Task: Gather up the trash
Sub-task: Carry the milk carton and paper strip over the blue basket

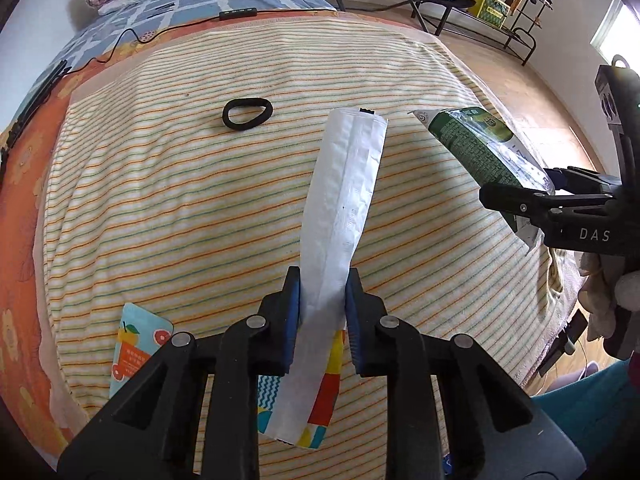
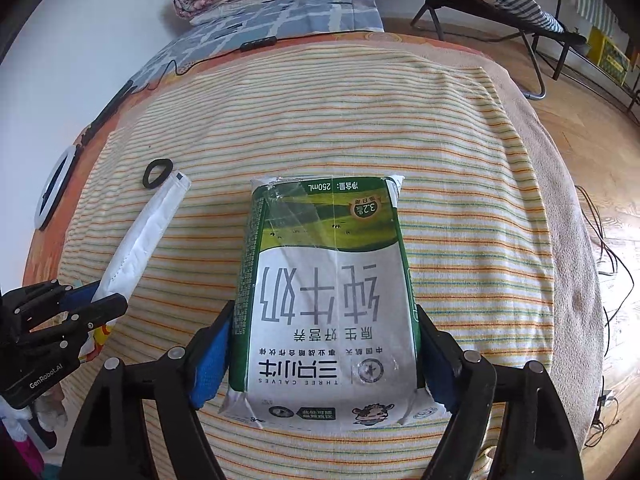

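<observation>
Left gripper (image 1: pixel 322 308) fingers clenched on white wrapper (image 1: pixel 344 208); right gripper (image 2: pixel 324 356) fingers grasping milk carton (image 2: pixel 326 292) above striped bed blanket (image 2: pixel 460 160).

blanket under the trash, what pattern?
The blanket is cream with thin orange, yellow and green stripes. Best seen in the right wrist view.

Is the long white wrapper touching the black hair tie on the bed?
Apart. In the left wrist view, striped blanket shows between the white wrapper and the black hair tie; the left gripper clamps the wrapper.
</observation>
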Demonstrator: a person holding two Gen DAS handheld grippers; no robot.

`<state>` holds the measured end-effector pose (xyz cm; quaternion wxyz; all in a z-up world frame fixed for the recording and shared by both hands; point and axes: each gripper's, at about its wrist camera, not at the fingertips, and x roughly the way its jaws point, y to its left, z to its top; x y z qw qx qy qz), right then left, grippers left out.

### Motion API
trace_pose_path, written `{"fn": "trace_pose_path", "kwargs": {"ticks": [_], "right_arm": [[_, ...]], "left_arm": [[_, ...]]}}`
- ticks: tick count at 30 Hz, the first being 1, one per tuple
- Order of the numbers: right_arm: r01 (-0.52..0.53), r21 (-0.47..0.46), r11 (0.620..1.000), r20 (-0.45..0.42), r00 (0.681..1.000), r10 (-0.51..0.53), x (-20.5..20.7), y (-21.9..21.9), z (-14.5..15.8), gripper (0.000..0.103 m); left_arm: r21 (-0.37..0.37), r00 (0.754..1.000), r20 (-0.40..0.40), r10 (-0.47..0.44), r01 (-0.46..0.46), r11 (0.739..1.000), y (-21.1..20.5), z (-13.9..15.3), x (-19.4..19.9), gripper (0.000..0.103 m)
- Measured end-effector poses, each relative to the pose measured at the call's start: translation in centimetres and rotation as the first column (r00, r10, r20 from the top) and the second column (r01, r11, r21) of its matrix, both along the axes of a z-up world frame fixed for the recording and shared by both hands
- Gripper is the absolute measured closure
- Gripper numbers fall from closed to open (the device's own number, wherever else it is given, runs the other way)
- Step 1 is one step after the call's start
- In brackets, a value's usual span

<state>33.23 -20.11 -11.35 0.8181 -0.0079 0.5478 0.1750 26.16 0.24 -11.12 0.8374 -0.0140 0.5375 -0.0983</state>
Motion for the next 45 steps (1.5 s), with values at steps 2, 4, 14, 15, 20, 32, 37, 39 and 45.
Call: {"fn": "trace_pose_path", "kwargs": {"ticks": [2, 4, 14, 15, 20, 32, 37, 39, 45], "right_arm": [[-0.02, -0.016, 1.0, 0.026, 0.999, 0.021, -1.2, 0.3, 0.5, 0.02], [-0.035, -0.03, 0.999, 0.042, 0.998, 0.036, -2.5, 0.4, 0.8, 0.021], [-0.103, -0.003, 0.995, 0.096, 0.99, 0.103, -9.6, 1.1, 3.2, 0.02], [-0.112, 0.0, 0.994, 0.102, 0.988, 0.112, -10.6, 1.0, 3.4, 0.02], [-0.15, 0.011, 0.989, 0.126, 0.981, 0.148, -14.7, 1.2, 4.3, 0.02], [-0.194, 0.063, 0.979, 0.108, 0.976, 0.187, -22.5, 0.5, 3.8, 0.02], [-0.203, 0.074, 0.976, 0.085, 0.977, 0.197, -25.1, 0.4, 2.6, 0.02], [-0.203, 0.082, 0.976, 0.068, 0.978, 0.198, -25.8, 0.3, 1.9, 0.02], [-0.21, 0.087, 0.974, 0.023, 0.978, 0.209, -27.4, 0.2, 0.4, 0.02]], "left_arm": [[-0.007, 1.0, 0.004, 0.011, -0.011, 1.0, 0.1, 0.4, -1.2, 0.083], [-0.011, 1.0, 0.01, 0.022, -0.022, 1.0, 0.2, 0.9, -2.4, 0.083], [-0.034, 0.996, 0.053, 0.066, -0.064, 0.997, 0.4, 3.4, -9.9, 0.083], [-0.038, 0.996, 0.057, 0.069, -0.067, 0.997, 0.3, 3.5, -10.7, 0.083], [-0.057, 0.994, 0.059, 0.089, -0.086, 0.995, -0.1, 3.7, -15.0, 0.083], [-0.107, 0.991, 0.005, 0.135, -0.134, 0.985, -1.0, 1.7, -23.0, 0.083], [-0.142, 0.987, -0.048, 0.155, -0.16, 0.977, -1.4, 0.0, -25.3, 0.083], [-0.147, 0.984, -0.066, 0.163, -0.171, 0.974, -1.4, -0.6, -26.0, 0.083], [-0.155, 0.98, -0.113, 0.164, -0.18, 0.971, -1.7, -2.0, -27.2, 0.083]]}}
